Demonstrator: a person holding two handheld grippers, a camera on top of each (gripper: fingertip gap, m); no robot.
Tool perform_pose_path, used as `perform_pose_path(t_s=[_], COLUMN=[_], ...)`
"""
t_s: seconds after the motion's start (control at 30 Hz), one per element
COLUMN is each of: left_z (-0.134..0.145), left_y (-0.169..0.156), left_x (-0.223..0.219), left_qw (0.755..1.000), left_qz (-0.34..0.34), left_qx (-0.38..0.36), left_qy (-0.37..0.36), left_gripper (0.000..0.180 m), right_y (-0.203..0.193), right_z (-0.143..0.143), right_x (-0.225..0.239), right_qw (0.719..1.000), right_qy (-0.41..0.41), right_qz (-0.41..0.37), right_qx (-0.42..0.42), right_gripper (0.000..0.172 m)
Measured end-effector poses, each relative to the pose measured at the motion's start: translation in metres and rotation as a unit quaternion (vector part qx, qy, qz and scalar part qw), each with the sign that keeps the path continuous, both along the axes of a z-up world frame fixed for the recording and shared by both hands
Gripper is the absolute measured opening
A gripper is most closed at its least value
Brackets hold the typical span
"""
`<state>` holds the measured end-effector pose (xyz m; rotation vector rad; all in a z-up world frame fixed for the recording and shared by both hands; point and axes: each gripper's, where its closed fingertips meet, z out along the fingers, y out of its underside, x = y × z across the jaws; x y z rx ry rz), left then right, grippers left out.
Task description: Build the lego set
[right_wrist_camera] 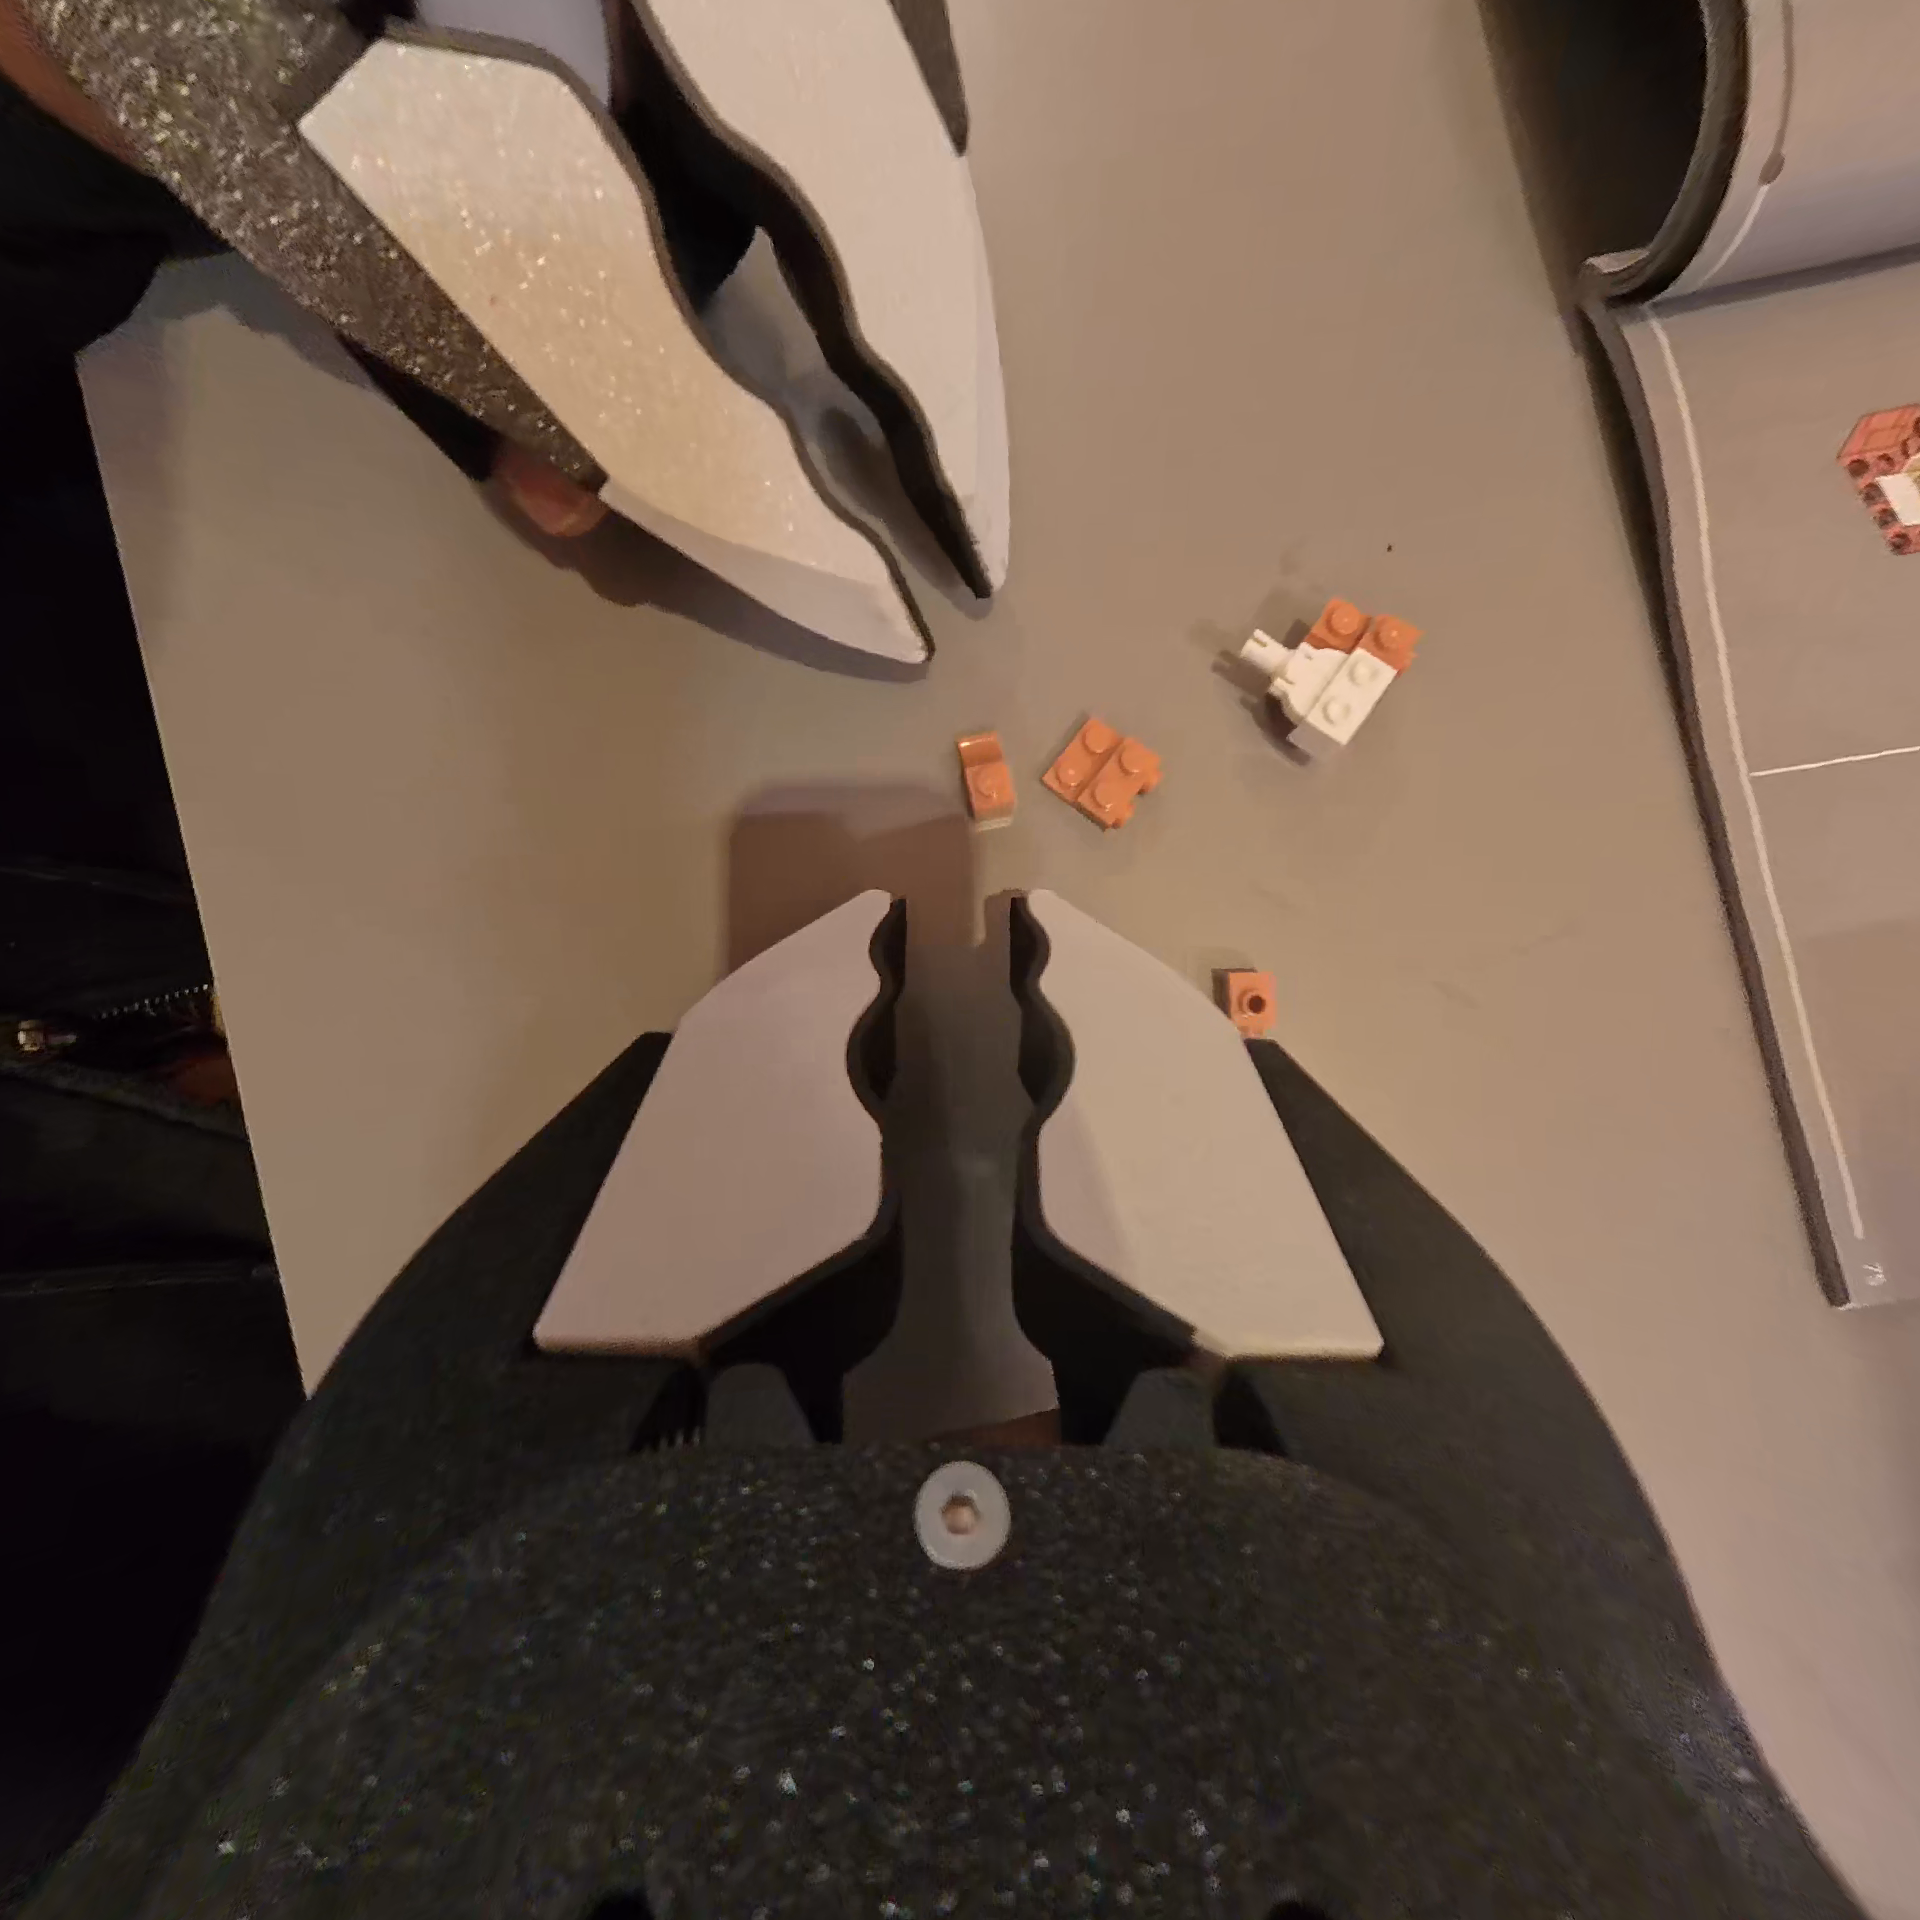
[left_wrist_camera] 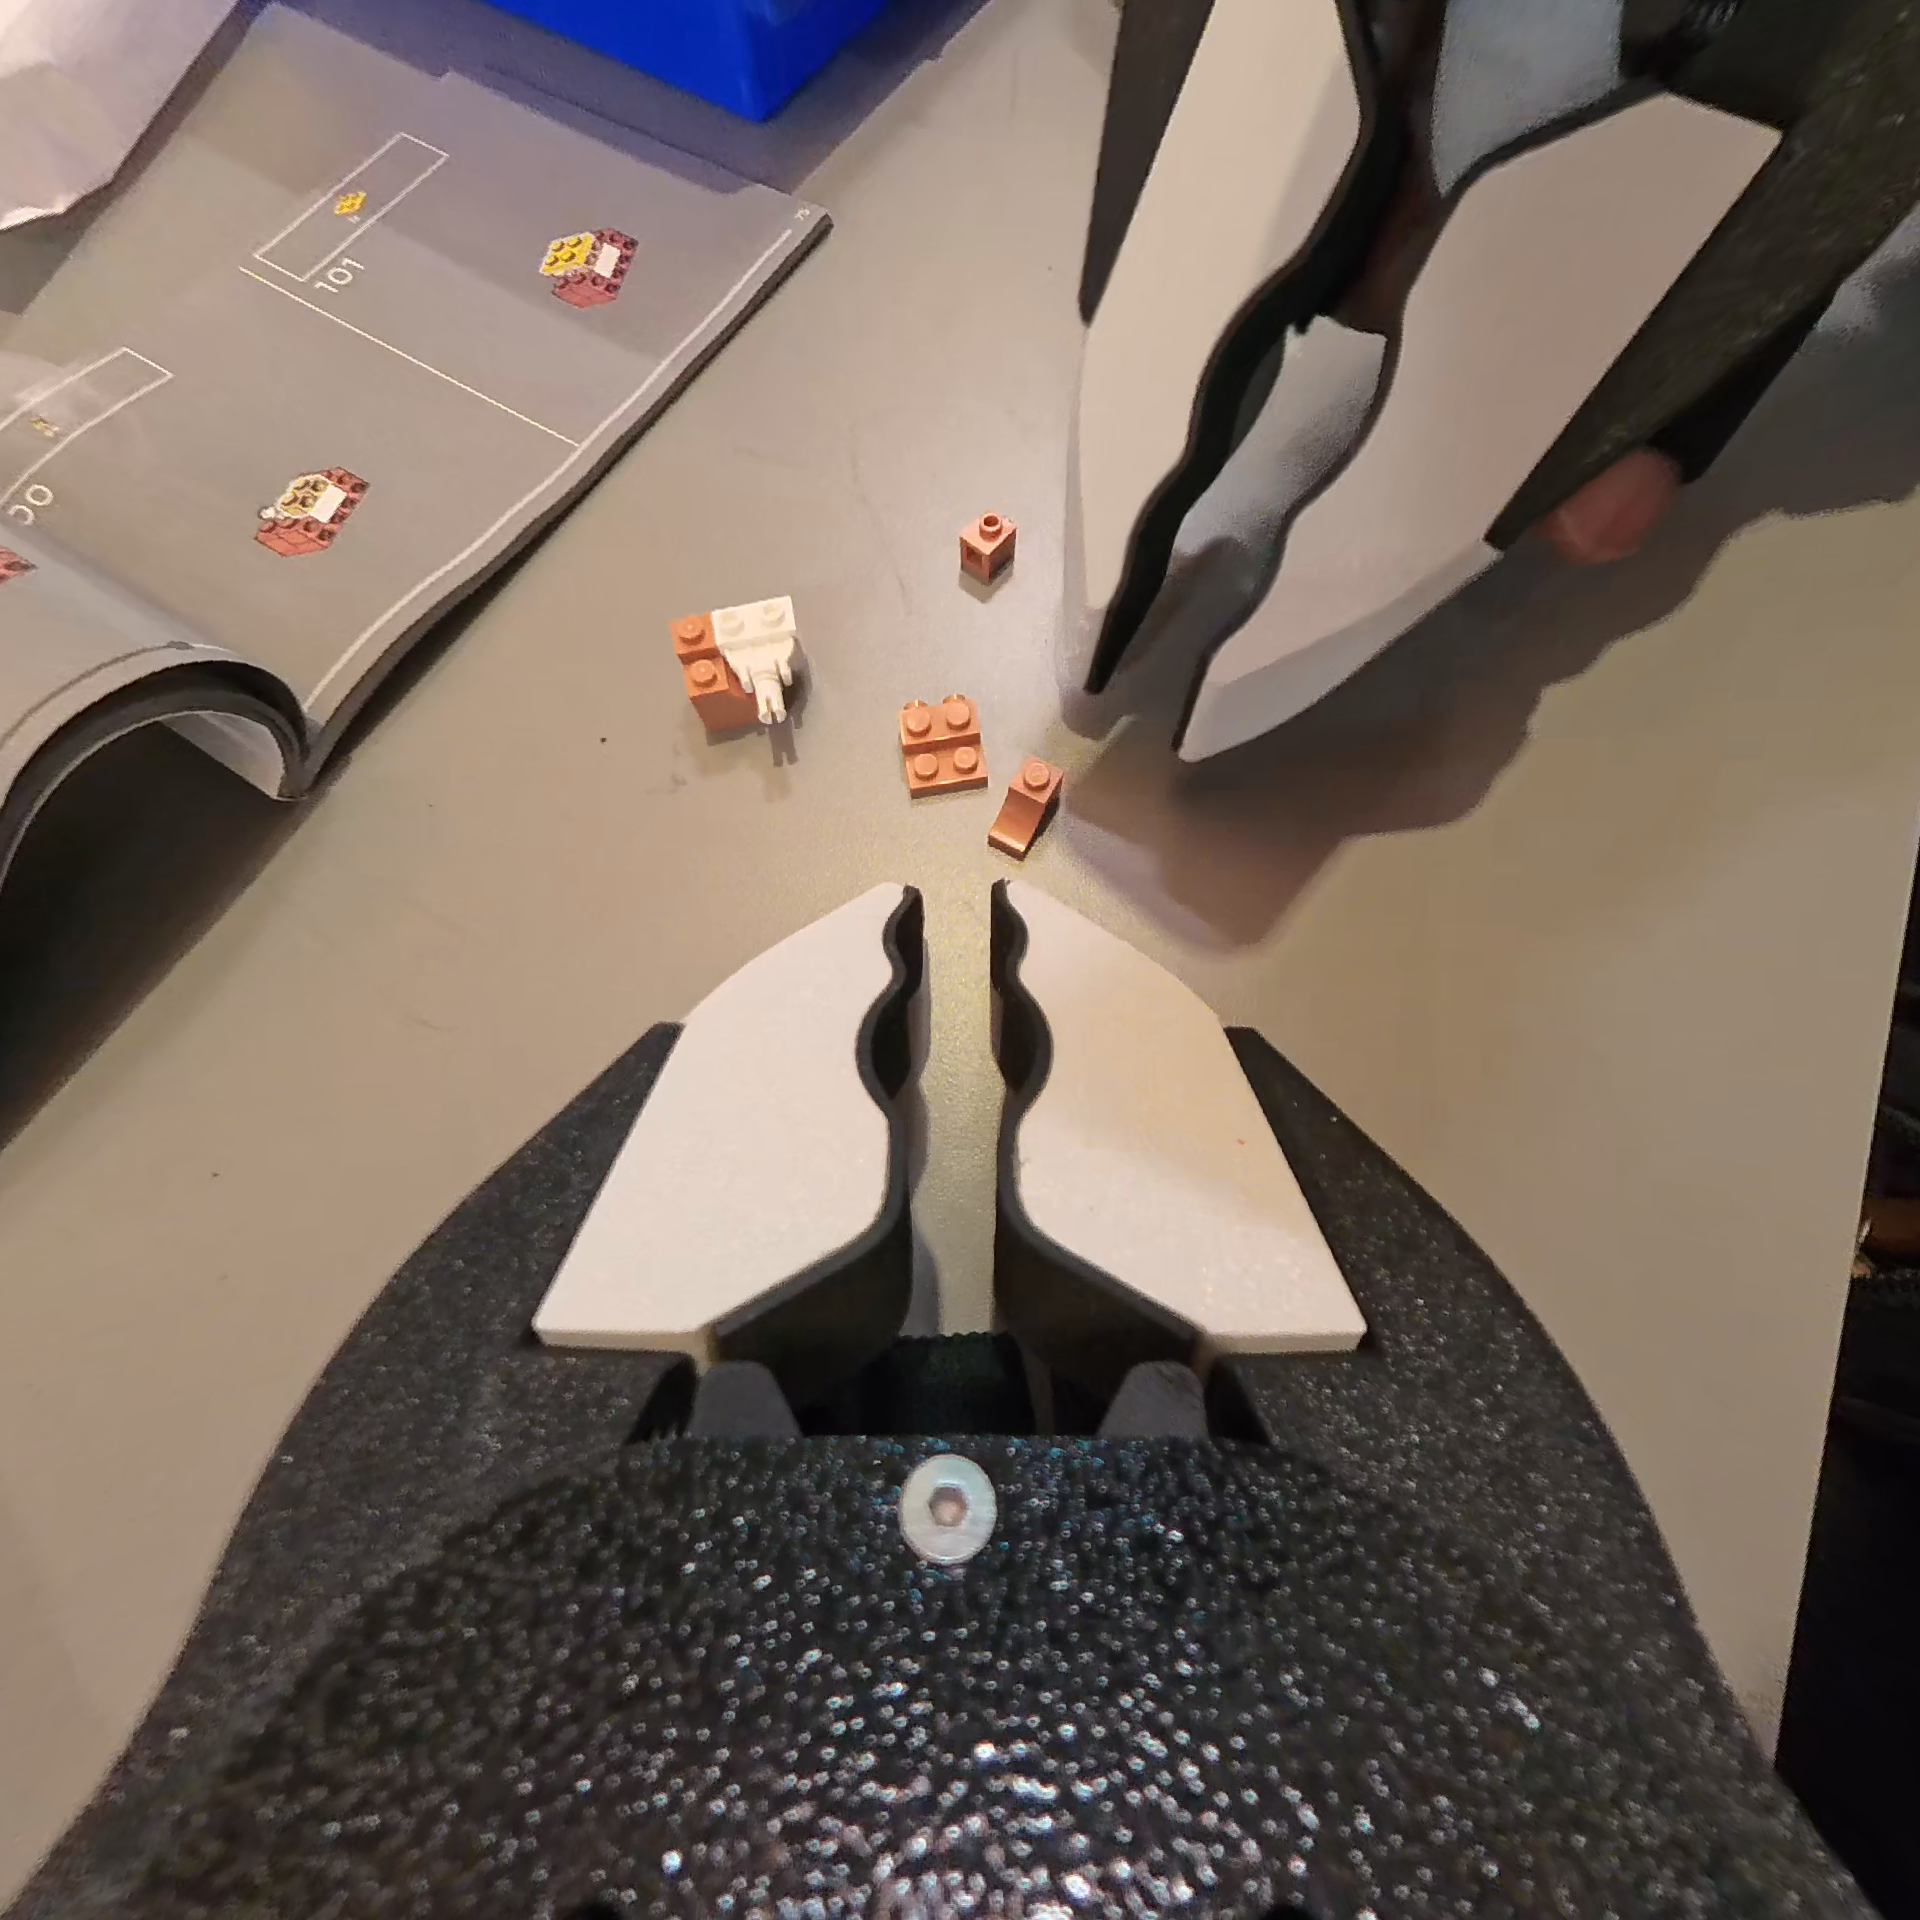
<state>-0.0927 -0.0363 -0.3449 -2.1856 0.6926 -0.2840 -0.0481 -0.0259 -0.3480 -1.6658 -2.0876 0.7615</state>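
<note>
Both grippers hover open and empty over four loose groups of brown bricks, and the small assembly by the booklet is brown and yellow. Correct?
Not quite: the small assembly by the booklet is brown and white, as the left wrist view shows. The rest stands.

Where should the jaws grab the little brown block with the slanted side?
Probably by the two flat side walls of the sloped brown piece, coming straight down from above. It lies alone on the table; its slanted face would likely slip, and the stepped brown plate sits close beside it.
</note>
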Motion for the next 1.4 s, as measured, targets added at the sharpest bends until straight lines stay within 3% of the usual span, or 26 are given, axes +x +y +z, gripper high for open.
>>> perform_pose_path(t_s=[0.57,0.87,1.07,1.23,1.4], left_z=[-0.001,-0.001,-0.006,-0.003,-0.005], left_y=[-0.003,-0.007,-0.009,-0.013,-0.012], left_x=[0.004,0.008,0.008,0.013,0.013], left_qw=[1.000,0.999,0.999,0.999,0.999], left_qz=[-0.017,-0.034,-0.030,-0.019,0.005], left_qx=[-0.004,-0.001,-0.021,-0.030,-0.036], left_qy=[-0.001,0.008,0.010,-0.016,-0.009], left_gripper=[0.012,0.010,0.010,0.011,0.012], right_y=[-0.020,-0.011,-0.029,-0.013,-0.022], right_z=[-0.003,-0.007,-0.003,-0.003,-0.007], right_x=[-0.016,-0.020,-0.019,-0.023,-0.025], right_qw=[0.999,0.999,0.997,0.998,0.997], right_qy=[0.010,0.014,0.025,0.034,0.032], right_qz=[0.045,0.036,0.073,0.046,0.068], right_qx=[0.007,0.019,0.007,0.028,0.022], right_gripper=[0.018,0.019,0.019,0.021,0.024])
